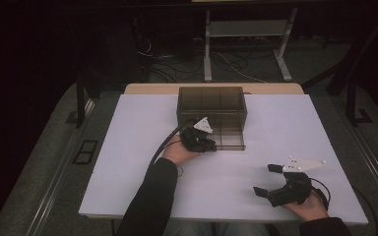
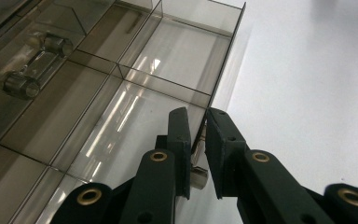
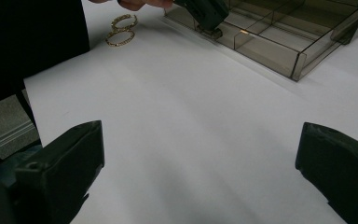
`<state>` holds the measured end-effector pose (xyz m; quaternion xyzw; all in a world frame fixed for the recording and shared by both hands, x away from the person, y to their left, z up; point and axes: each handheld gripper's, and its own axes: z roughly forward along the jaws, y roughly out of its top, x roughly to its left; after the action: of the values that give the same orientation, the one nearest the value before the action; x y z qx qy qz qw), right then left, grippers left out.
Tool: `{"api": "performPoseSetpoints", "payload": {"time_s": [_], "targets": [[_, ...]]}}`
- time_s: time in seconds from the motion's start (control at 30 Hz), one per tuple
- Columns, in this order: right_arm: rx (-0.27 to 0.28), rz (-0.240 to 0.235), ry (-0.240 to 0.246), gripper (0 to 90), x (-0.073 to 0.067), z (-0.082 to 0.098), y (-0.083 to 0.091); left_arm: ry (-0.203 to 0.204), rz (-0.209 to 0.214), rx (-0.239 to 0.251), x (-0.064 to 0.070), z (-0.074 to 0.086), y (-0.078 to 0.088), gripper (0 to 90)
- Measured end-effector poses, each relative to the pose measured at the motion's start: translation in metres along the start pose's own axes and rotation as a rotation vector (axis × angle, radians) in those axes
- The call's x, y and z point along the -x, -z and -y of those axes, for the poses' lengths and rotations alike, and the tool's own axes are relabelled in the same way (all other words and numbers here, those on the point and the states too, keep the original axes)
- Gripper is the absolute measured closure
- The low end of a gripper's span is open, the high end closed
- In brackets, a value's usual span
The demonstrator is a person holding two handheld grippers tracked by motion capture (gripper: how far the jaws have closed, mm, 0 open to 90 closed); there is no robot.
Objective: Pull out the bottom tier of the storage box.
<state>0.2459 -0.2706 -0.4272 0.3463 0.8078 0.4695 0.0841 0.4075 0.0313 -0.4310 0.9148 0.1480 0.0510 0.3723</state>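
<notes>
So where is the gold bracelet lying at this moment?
In the right gripper view the gold bracelet lies on the white table at the upper left, beside the person's dark sleeve and left of the smoky plastic box.

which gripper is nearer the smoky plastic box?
Left. The left gripper is at the box front edge; the right gripper rests apart on the table, jaws wide.
</notes>
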Motion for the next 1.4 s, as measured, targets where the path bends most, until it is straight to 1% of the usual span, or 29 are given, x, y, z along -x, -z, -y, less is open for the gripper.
{"api": "performPoseSetpoints", "payload": {"time_s": [0.23,0.37,0.43,0.47,0.53,0.63,0.7,0.73,0.87,1.07,1.1,1.2,1.4], "targets": [[0.001,0.0,0.0,0.6,0.0,0.0,0.0,0.001,0.004,-0.007,0.001,-0.001,0.0,78.2],[0.002,0.001,0.001,0.6,0.0,0.0,0.0,-0.003,0.004,-0.012,0.002,-0.002,0.0,75.7],[0.001,0.001,0.0,0.6,0.0,0.0,0.0,-0.005,0.002,-0.015,0.003,-0.002,0.0,73.1],[0.001,0.001,0.0,0.6,0.0,0.0,0.0,-0.011,-0.013,-0.022,0.004,-0.003,0.0,70.7],[0.001,0.001,0.0,0.6,0.0,0.0,0.0,-0.029,-0.016,-0.03,0.004,-0.004,0.002,66.6],[0.0,0.002,-0.001,0.6,0.0,0.0,0.0,-0.021,-0.018,-0.017,0.006,-0.006,0.004,61.5],[-0.001,0.001,-0.001,0.6,0.0,0.0,0.0,-0.015,-0.019,-0.017,0.008,-0.006,0.006,59.2],[0.0,0.001,-0.001,0.6,0.0,0.0,0.0,-0.026,-0.019,-0.022,0.008,-0.007,0.008,58.3],[0.001,0.001,0.0,0.6,0.0,0.0,0.0,-0.027,-0.014,-0.018,0.01,-0.011,0.013,54.4],[0.002,0.002,0.0,0.5,0.0,0.0,0.0,-0.044,-0.001,-0.018,0.014,-0.017,0.021,51.4],[0.002,0.002,0.0,0.6,0.0,0.0,0.0,-0.041,0.002,-0.016,0.015,-0.018,0.021,51.0],[0.002,0.002,0.0,0.6,0.0,0.0,0.0,-0.059,0.006,-0.031,0.017,-0.02,0.024,49.2],[0.003,0.001,0.001,0.6,0.0,0.0,0.001,-0.033,0.023,-0.028,0.02,-0.021,0.033,45.0]]}}
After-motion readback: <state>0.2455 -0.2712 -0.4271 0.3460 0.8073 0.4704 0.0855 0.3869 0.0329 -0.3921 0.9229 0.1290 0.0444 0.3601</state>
